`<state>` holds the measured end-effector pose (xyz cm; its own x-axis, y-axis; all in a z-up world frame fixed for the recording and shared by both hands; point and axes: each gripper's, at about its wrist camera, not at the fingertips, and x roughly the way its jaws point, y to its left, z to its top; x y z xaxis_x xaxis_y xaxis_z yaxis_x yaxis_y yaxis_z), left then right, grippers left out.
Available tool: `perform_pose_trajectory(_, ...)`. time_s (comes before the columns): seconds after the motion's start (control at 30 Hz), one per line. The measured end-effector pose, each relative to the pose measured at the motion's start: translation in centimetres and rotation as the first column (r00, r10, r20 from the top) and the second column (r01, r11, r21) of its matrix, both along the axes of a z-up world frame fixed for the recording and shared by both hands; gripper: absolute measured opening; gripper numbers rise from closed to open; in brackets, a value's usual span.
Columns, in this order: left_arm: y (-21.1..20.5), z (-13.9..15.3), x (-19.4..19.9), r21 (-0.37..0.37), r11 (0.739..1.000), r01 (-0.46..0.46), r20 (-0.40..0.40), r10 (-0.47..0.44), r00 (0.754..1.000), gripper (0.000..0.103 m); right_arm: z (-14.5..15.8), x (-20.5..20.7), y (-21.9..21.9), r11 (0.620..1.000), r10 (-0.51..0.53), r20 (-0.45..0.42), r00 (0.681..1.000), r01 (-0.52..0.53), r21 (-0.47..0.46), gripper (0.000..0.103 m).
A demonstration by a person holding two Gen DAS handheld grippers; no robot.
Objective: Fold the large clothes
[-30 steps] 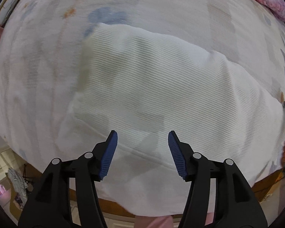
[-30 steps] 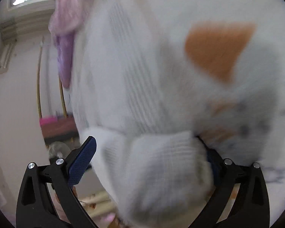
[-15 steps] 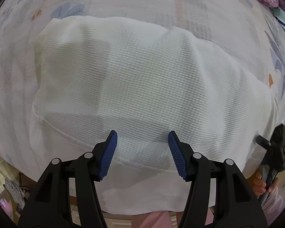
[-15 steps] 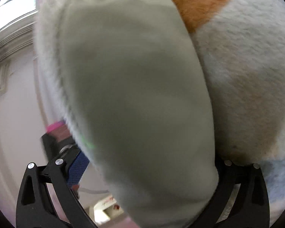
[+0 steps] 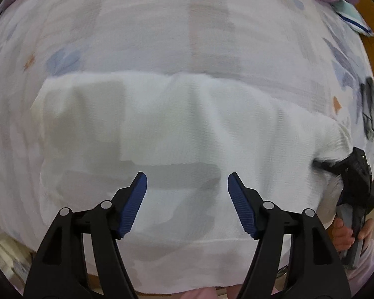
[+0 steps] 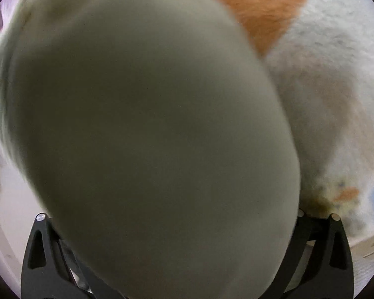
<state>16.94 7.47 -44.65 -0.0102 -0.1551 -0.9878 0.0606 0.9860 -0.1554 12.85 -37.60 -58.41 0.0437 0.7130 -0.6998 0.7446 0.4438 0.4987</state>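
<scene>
Patterned bedsheet (image 5: 142, 30) carries one white waffle-knit garment (image 5: 187, 129); left gripper (image 5: 187, 199) gapes empty, right gripper (image 5: 321, 164) pinches its edge.

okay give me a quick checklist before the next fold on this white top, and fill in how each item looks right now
1. Left gripper open, holding nothing: ok.
2. Right gripper gripping the white top at its right edge: cannot tell, fabric hides its fingertips.
3. White top lying on the bed sheet: ok.
4. Near hem flat: ok.
5. Top free of wrinkles: not ok, ridge near the middle.
6. Right wrist view clear: not ok, fabric covers it.
</scene>
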Motion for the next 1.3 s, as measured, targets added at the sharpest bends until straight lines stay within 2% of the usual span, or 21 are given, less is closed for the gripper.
perform_pose_trajectory(0.1, -2.2, 1.1, 1.5, 0.014, 0.998, 0.068, 0.045, -0.068, 0.997, 0.068, 1.7, -0.5, -0.1, 1.000, -0.012, 0.031, 0.999, 0.012, 0.000, 0.043)
perform_pose_trajectory(0.13, -2.7, 1.4, 1.8, 0.016, 0.997, 0.080, 0.053, -0.081, 0.995, 0.068, 2.2, -0.7, -0.2, 1.000, -0.023, 0.039, 0.999, 0.023, 0.003, 0.037)
perform_pose_trajectory(0.37, -3.4, 3.0, 1.4, 0.029, 0.994, 0.107, 0.067, -0.109, 0.992, 0.067, 5.9, 0.3, 0.6, 0.986, 0.114, 0.082, 0.990, -0.103, -0.131, 0.029)
perform_pose_trajectory(0.5, -1.5, 2.7, 0.6, 0.032, 0.999, 0.023, 0.028, -0.024, 0.999, 0.067, 4.7, 1.4, 0.1, 0.994, 0.050, 0.033, 0.998, -0.046, -0.103, 0.029)
perform_pose_trajectory(0.53, -0.4, 2.5, 0.4, 0.048, 0.999, 0.002, 0.017, -0.003, 1.000, 0.067, 4.9, 0.7, 0.5, 0.993, 0.070, 0.023, 0.997, -0.068, -0.097, 0.033)
perform_pose_trajectory(0.57, 0.5, 2.5, 0.2, 0.061, 0.998, -0.012, 0.012, 0.011, 1.000, 0.067, 4.8, 1.0, 0.2, 0.985, 0.121, -0.013, 0.993, -0.121, -0.122, 0.045)
perform_pose_trajectory(0.6, 1.5, 2.4, 0.0, 0.070, 0.997, -0.027, 0.008, 0.027, 1.000, 0.067, 4.6, 2.0, 0.2, 0.967, 0.171, -0.086, 0.981, -0.184, -0.177, 0.080)
perform_pose_trajectory(0.63, 2.3, 2.4, -0.1, 0.076, 0.996, -0.043, 0.003, 0.043, 0.999, 0.067, 5.0, 2.2, -0.6, 0.933, 0.190, -0.193, 0.963, -0.238, -0.270, 0.093)
perform_pose_trajectory(0.7, 3.9, 2.4, -0.4, 0.085, 0.994, -0.075, -0.007, 0.076, 0.997, 0.067, 7.9, 1.6, -3.5, 0.860, 0.113, -0.237, 0.965, -0.215, -0.463, 0.092)
perform_pose_trajectory(0.77, 5.3, 2.5, -0.5, 0.089, 0.991, -0.104, 0.003, 0.105, 0.995, 0.067, 11.0, 1.8, -4.8, 0.822, 0.085, -0.113, 0.990, -0.134, -0.553, 0.086)
perform_pose_trajectory(0.83, 6.0, 2.3, 0.1, 0.137, 0.982, -0.128, 0.032, 0.125, 0.992, 0.067, 14.1, 3.2, -4.1, 0.810, 0.138, 0.078, 0.987, -0.067, -0.582, 0.047)
perform_pose_trajectory(0.87, 6.0, 2.1, 0.5, 0.160, 0.977, -0.138, 0.044, 0.133, 0.990, 0.066, 15.1, 4.5, -2.8, 0.811, 0.202, 0.154, 0.967, -0.077, -0.580, 0.039)
perform_pose_trajectory(0.93, 5.2, 1.5, 1.7, 0.114, 0.984, -0.138, 0.068, 0.131, 0.989, 0.038, 15.8, 7.4, 2.0, 0.812, 0.357, 0.267, 0.895, -0.157, -0.562, 0.028)
perform_pose_trajectory(0.97, 4.3, 1.1, 2.4, 0.078, 0.990, -0.122, 0.072, 0.116, 0.991, 0.033, 15.3, 9.5, 5.3, 0.805, 0.417, 0.295, 0.860, -0.199, -0.558, 0.025)
perform_pose_trajectory(1.03, 1.8, -0.5, 3.8, 0.085, 0.995, -0.053, 0.059, 0.048, 0.997, 0.032, 12.8, 11.5, 10.6, 0.821, 0.469, 0.352, 0.810, -0.253, -0.512, 0.022)
perform_pose_trajectory(1.1, -0.7, -3.4, 5.0, 0.122, 0.992, 0.012, 0.045, -0.018, 0.999, 0.032, 8.1, 13.8, 15.2, 0.808, 0.495, 0.326, 0.805, -0.289, -0.513, 0.023)
perform_pose_trajectory(1.17, -1.5, -6.1, 5.5, 0.169, 0.984, 0.046, 0.026, -0.051, 0.998, 0.032, 3.8, 14.1, 18.7, 0.719, 0.566, 0.206, 0.798, -0.355, -0.597, 0.024)
perform_pose_trajectory(1.2, -1.6, -6.2, 5.5, 0.177, 0.983, 0.055, 0.035, -0.062, 0.997, 0.031, 3.9, 14.0, 19.7, 0.682, 0.580, 0.215, 0.786, -0.324, -0.656, 0.024)
perform_pose_trajectory(1.23, -1.5, -5.7, 5.3, 0.173, 0.983, 0.055, 0.019, -0.059, 0.998, 0.031, 4.8, 13.7, 20.5, 0.652, 0.587, 0.162, 0.793, -0.345, -0.675, 0.024)
perform_pose_trajectory(1.27, -1.0, -4.8, 4.8, 0.144, 0.989, 0.041, -0.011, -0.040, 0.999, 0.031, 5.5, 13.3, 20.8, 0.665, 0.586, 0.144, 0.798, -0.371, -0.648, 0.023)
perform_pose_trajectory(1.3, -0.2, -4.0, 3.7, 0.093, 0.995, 0.025, -0.046, -0.021, 0.999, 0.031, 6.4, 12.5, 20.9, 0.712, 0.566, 0.163, 0.808, -0.380, -0.590, 0.023)
